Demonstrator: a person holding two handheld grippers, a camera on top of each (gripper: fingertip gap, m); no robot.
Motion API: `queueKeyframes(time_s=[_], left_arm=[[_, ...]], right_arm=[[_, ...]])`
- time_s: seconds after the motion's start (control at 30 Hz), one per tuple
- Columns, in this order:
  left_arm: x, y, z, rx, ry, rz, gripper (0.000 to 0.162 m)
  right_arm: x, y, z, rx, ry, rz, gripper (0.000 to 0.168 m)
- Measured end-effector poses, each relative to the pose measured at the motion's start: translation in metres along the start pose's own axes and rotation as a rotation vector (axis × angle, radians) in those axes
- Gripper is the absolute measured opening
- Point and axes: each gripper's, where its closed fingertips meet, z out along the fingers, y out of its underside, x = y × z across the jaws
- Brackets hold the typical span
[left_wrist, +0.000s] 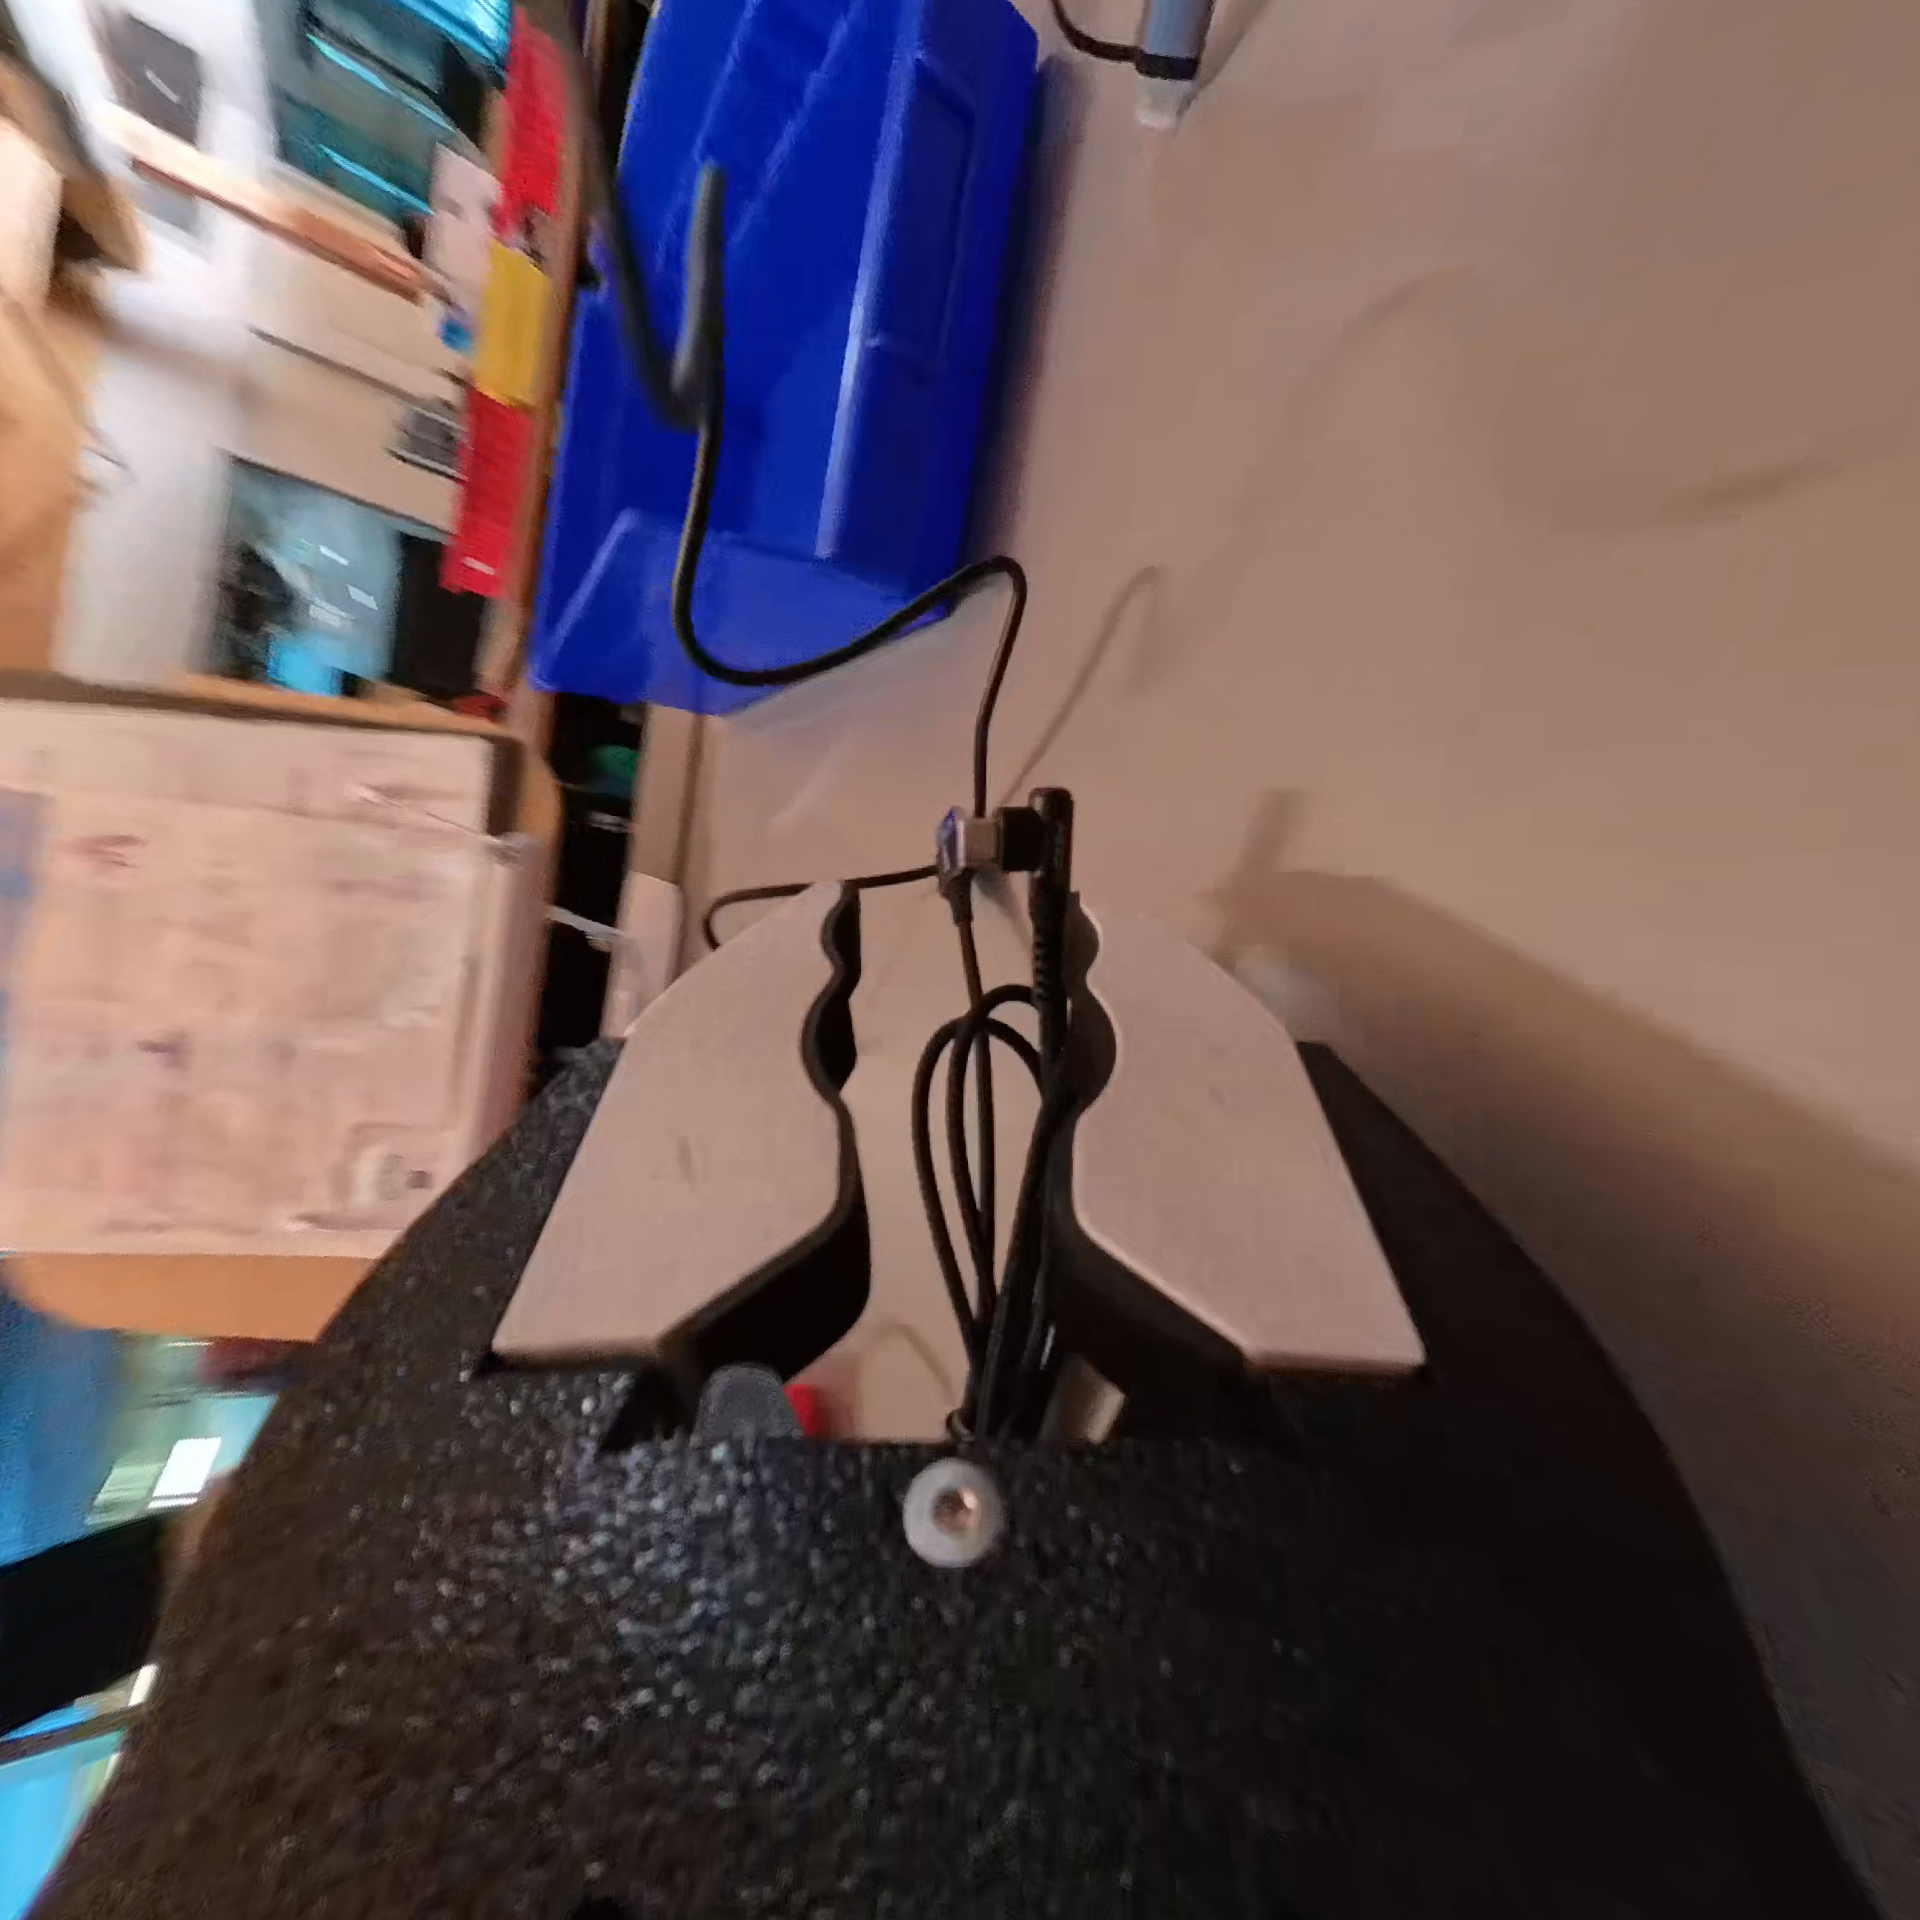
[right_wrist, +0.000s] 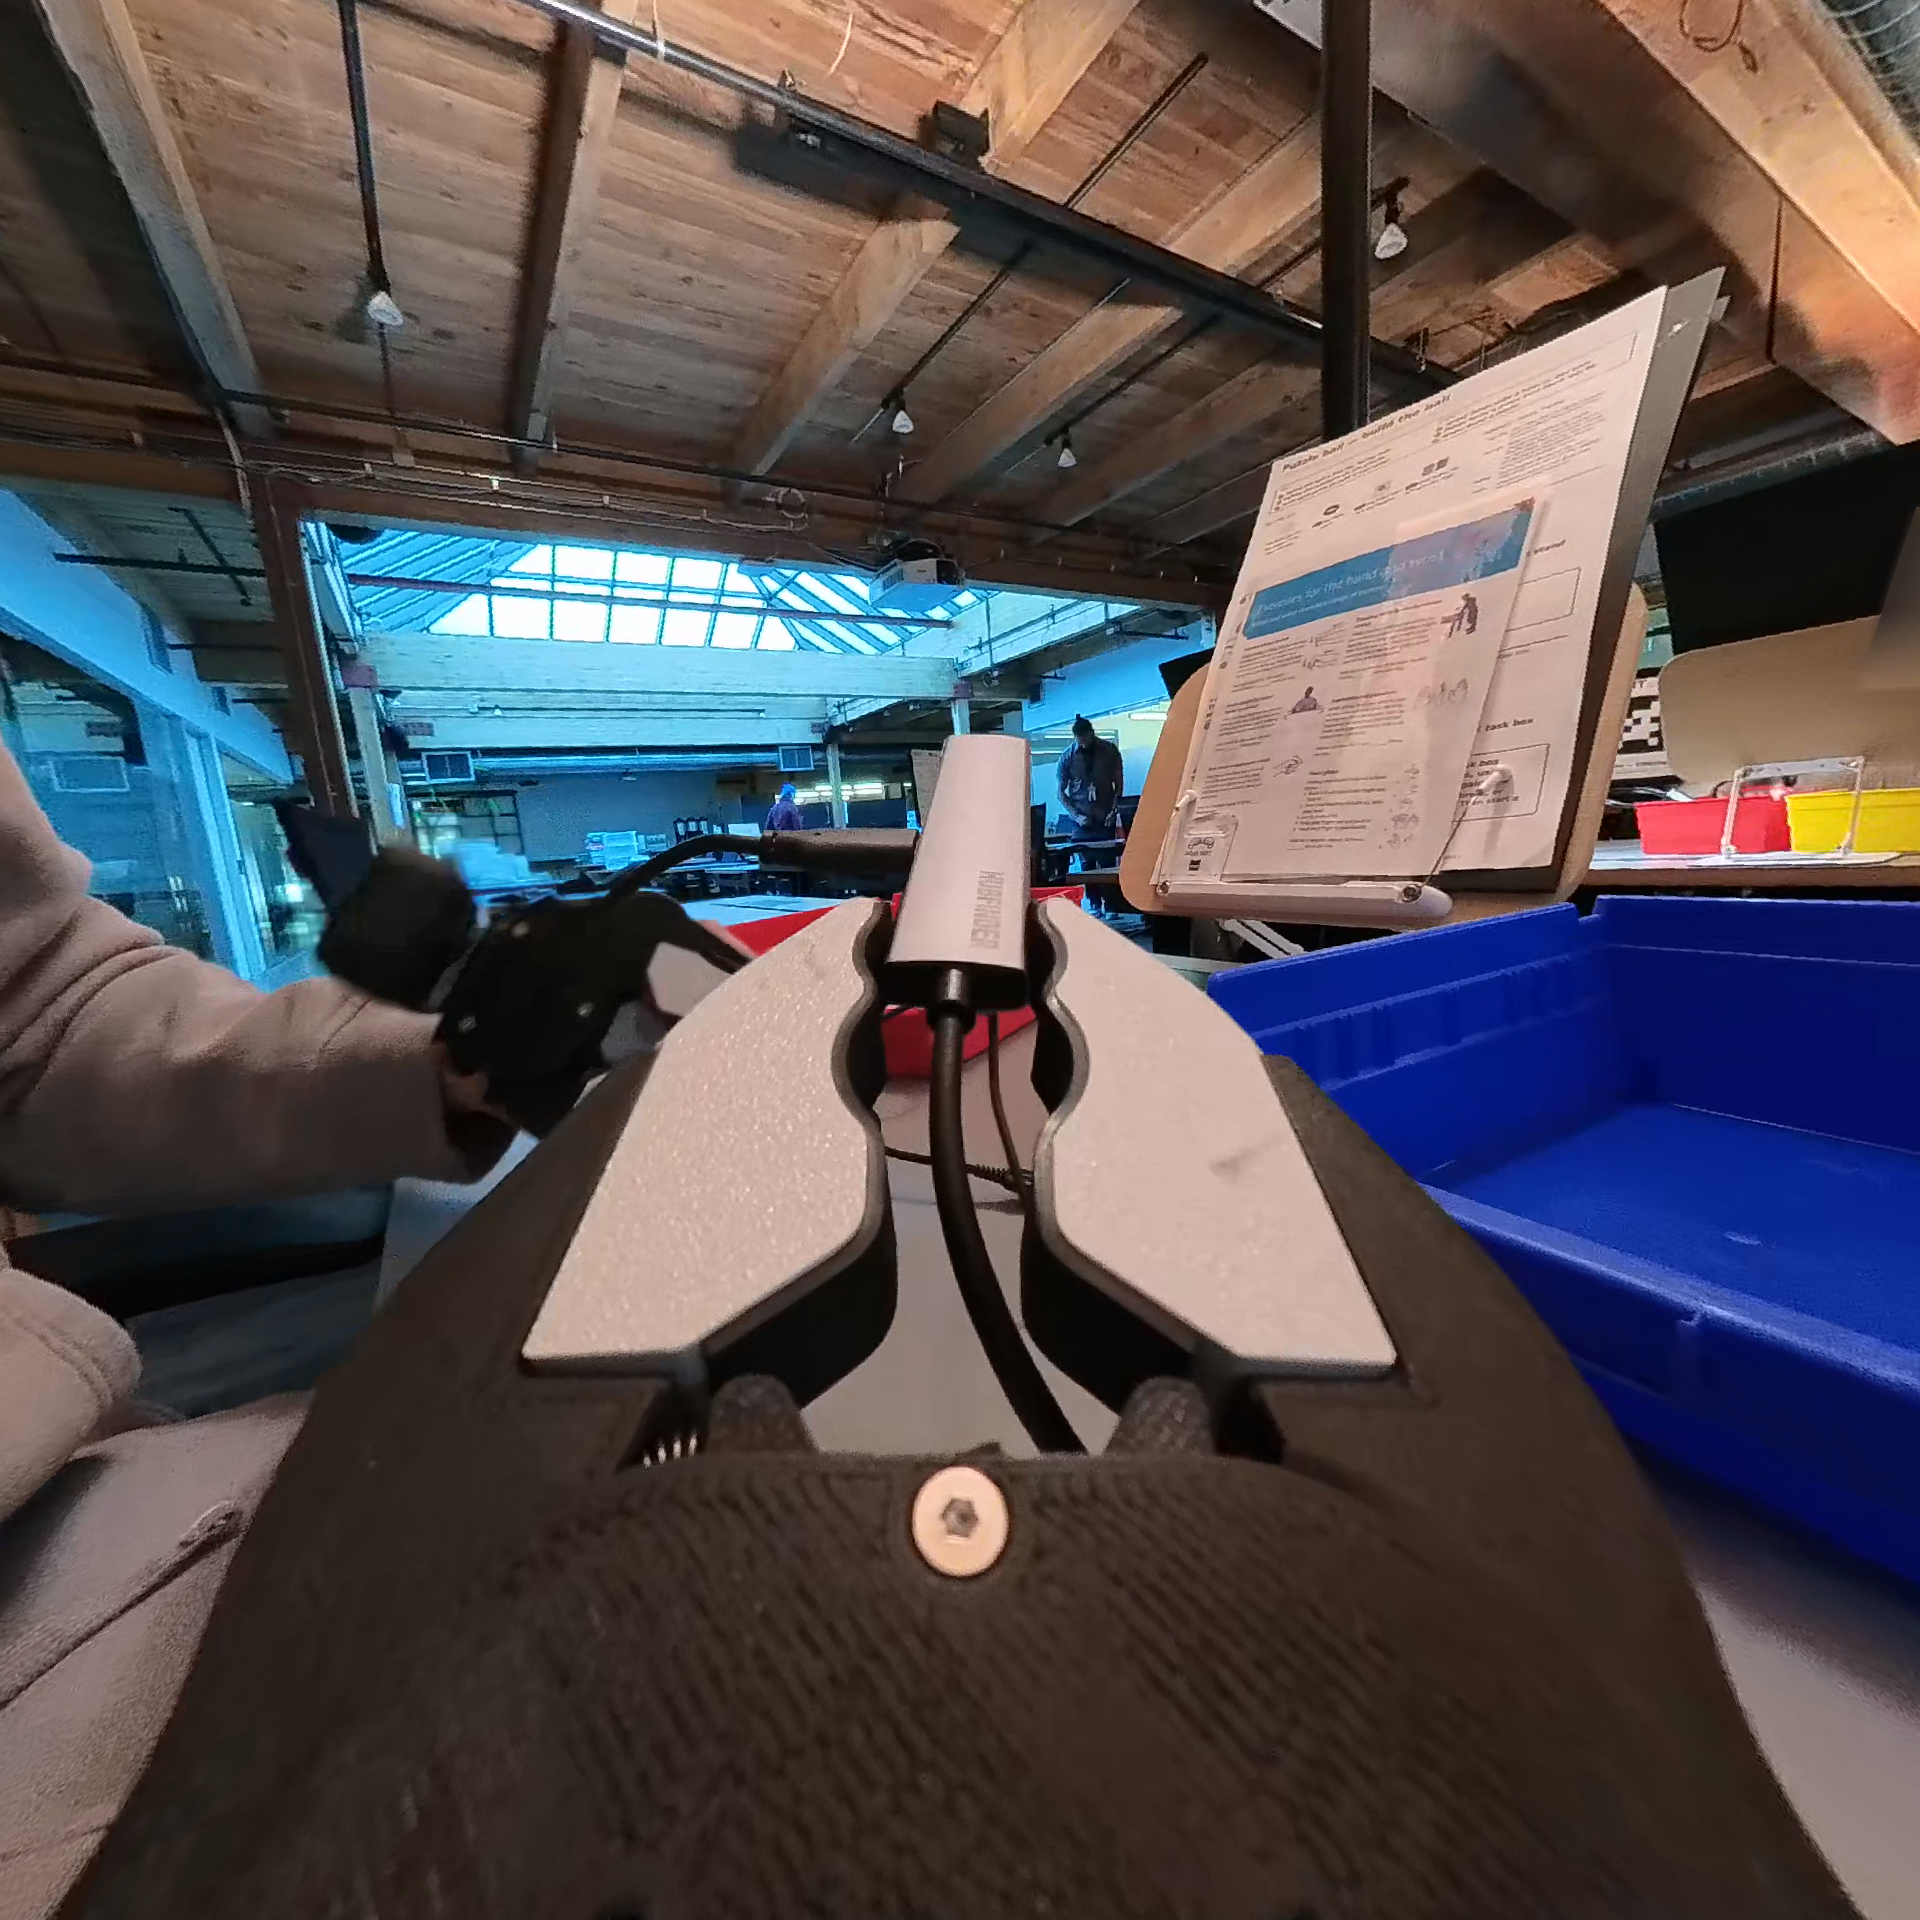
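Observation:
In the right wrist view my right gripper (right_wrist: 961, 920) is shut on a slim grey hub (right_wrist: 961, 831) that sticks up past the fingertips. The hub's black cable (right_wrist: 961, 1195) runs back between the fingers. In the left wrist view, which is turned sideways and blurred, my left gripper (left_wrist: 961, 914) has its jaws apart. A thin black cable (left_wrist: 997, 1143) loops between the jaws and lies against one finger. Its silver plug (left_wrist: 977, 831) stands just past the fingertips. The left gripper also shows in the right wrist view (right_wrist: 540, 987), blurred, held by a grey-sleeved arm.
A large blue bin (right_wrist: 1662, 1143) stands right of the right gripper and also shows in the left wrist view (left_wrist: 831, 312). A red tray (right_wrist: 925, 1029) lies behind the hub. A document stand (right_wrist: 1403, 675) holds printed sheets. The pale table (left_wrist: 1507, 520) carries a loose black cable (left_wrist: 831, 644).

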Motion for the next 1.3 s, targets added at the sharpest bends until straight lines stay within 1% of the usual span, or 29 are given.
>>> queueKeyframes(time_s=[0.13,0.2,0.23,0.33,0.47,0.5,0.6,0.7,0.73,0.87,1.0,1.17,1.2,1.3], left_arm=[[0.004,-0.012,-0.006,0.006,-0.252,0.278,0.034],[0.003,-0.016,-0.008,-0.007,-0.361,0.348,0.035],[0.004,-0.016,-0.007,-0.018,-0.39,0.359,0.038],[0.011,-0.014,-0.002,-0.051,-0.409,0.379,0.039],[0.008,-0.007,-0.001,-0.107,-0.441,0.338,0.038],[0.008,-0.006,0.0,-0.116,-0.439,0.331,0.04],[0.004,-0.005,0.005,-0.127,-0.45,0.317,0.036],[0.002,-0.004,0.007,-0.12,-0.437,0.253,0.03],[0.001,-0.004,0.006,-0.113,-0.441,0.235,0.022],[-0.002,-0.006,0.0,-0.091,-0.428,0.171,0.022],[-0.009,-0.01,-0.009,-0.068,-0.38,0.036,0.022],[-0.019,-0.01,-0.013,-0.064,-0.235,-0.153,0.022],[-0.019,-0.011,-0.012,-0.061,-0.191,-0.186,0.022],[-0.009,-0.013,-0.009,-0.039,0.01,-0.278,0.022]], right_arm=[[-0.002,0.001,0.001,-0.011,-0.005,-0.009,0.024],[-0.002,0.002,0.001,-0.012,-0.004,-0.012,0.024],[-0.002,0.001,0.001,-0.01,-0.003,-0.016,0.024],[-0.002,0.0,0.0,-0.003,-0.002,-0.018,0.024],[-0.003,0.0,0.0,0.002,-0.002,-0.018,0.024],[-0.003,0.0,0.0,0.002,-0.003,-0.017,0.024],[-0.002,0.0,0.0,-0.001,-0.003,-0.013,0.024],[-0.003,0.0,0.0,-0.001,-0.004,-0.018,0.024],[-0.003,0.0,0.0,-0.001,-0.004,-0.018,0.024],[-0.003,-0.001,-0.001,0.006,-0.005,-0.015,0.024],[-0.003,-0.001,-0.001,0.009,-0.008,-0.01,0.024],[-0.003,-0.001,-0.001,0.007,-0.012,-0.01,0.024],[-0.003,-0.001,0.0,0.005,-0.013,-0.012,0.024],[-0.004,0.0,0.0,0.0,-0.014,-0.018,0.024]])
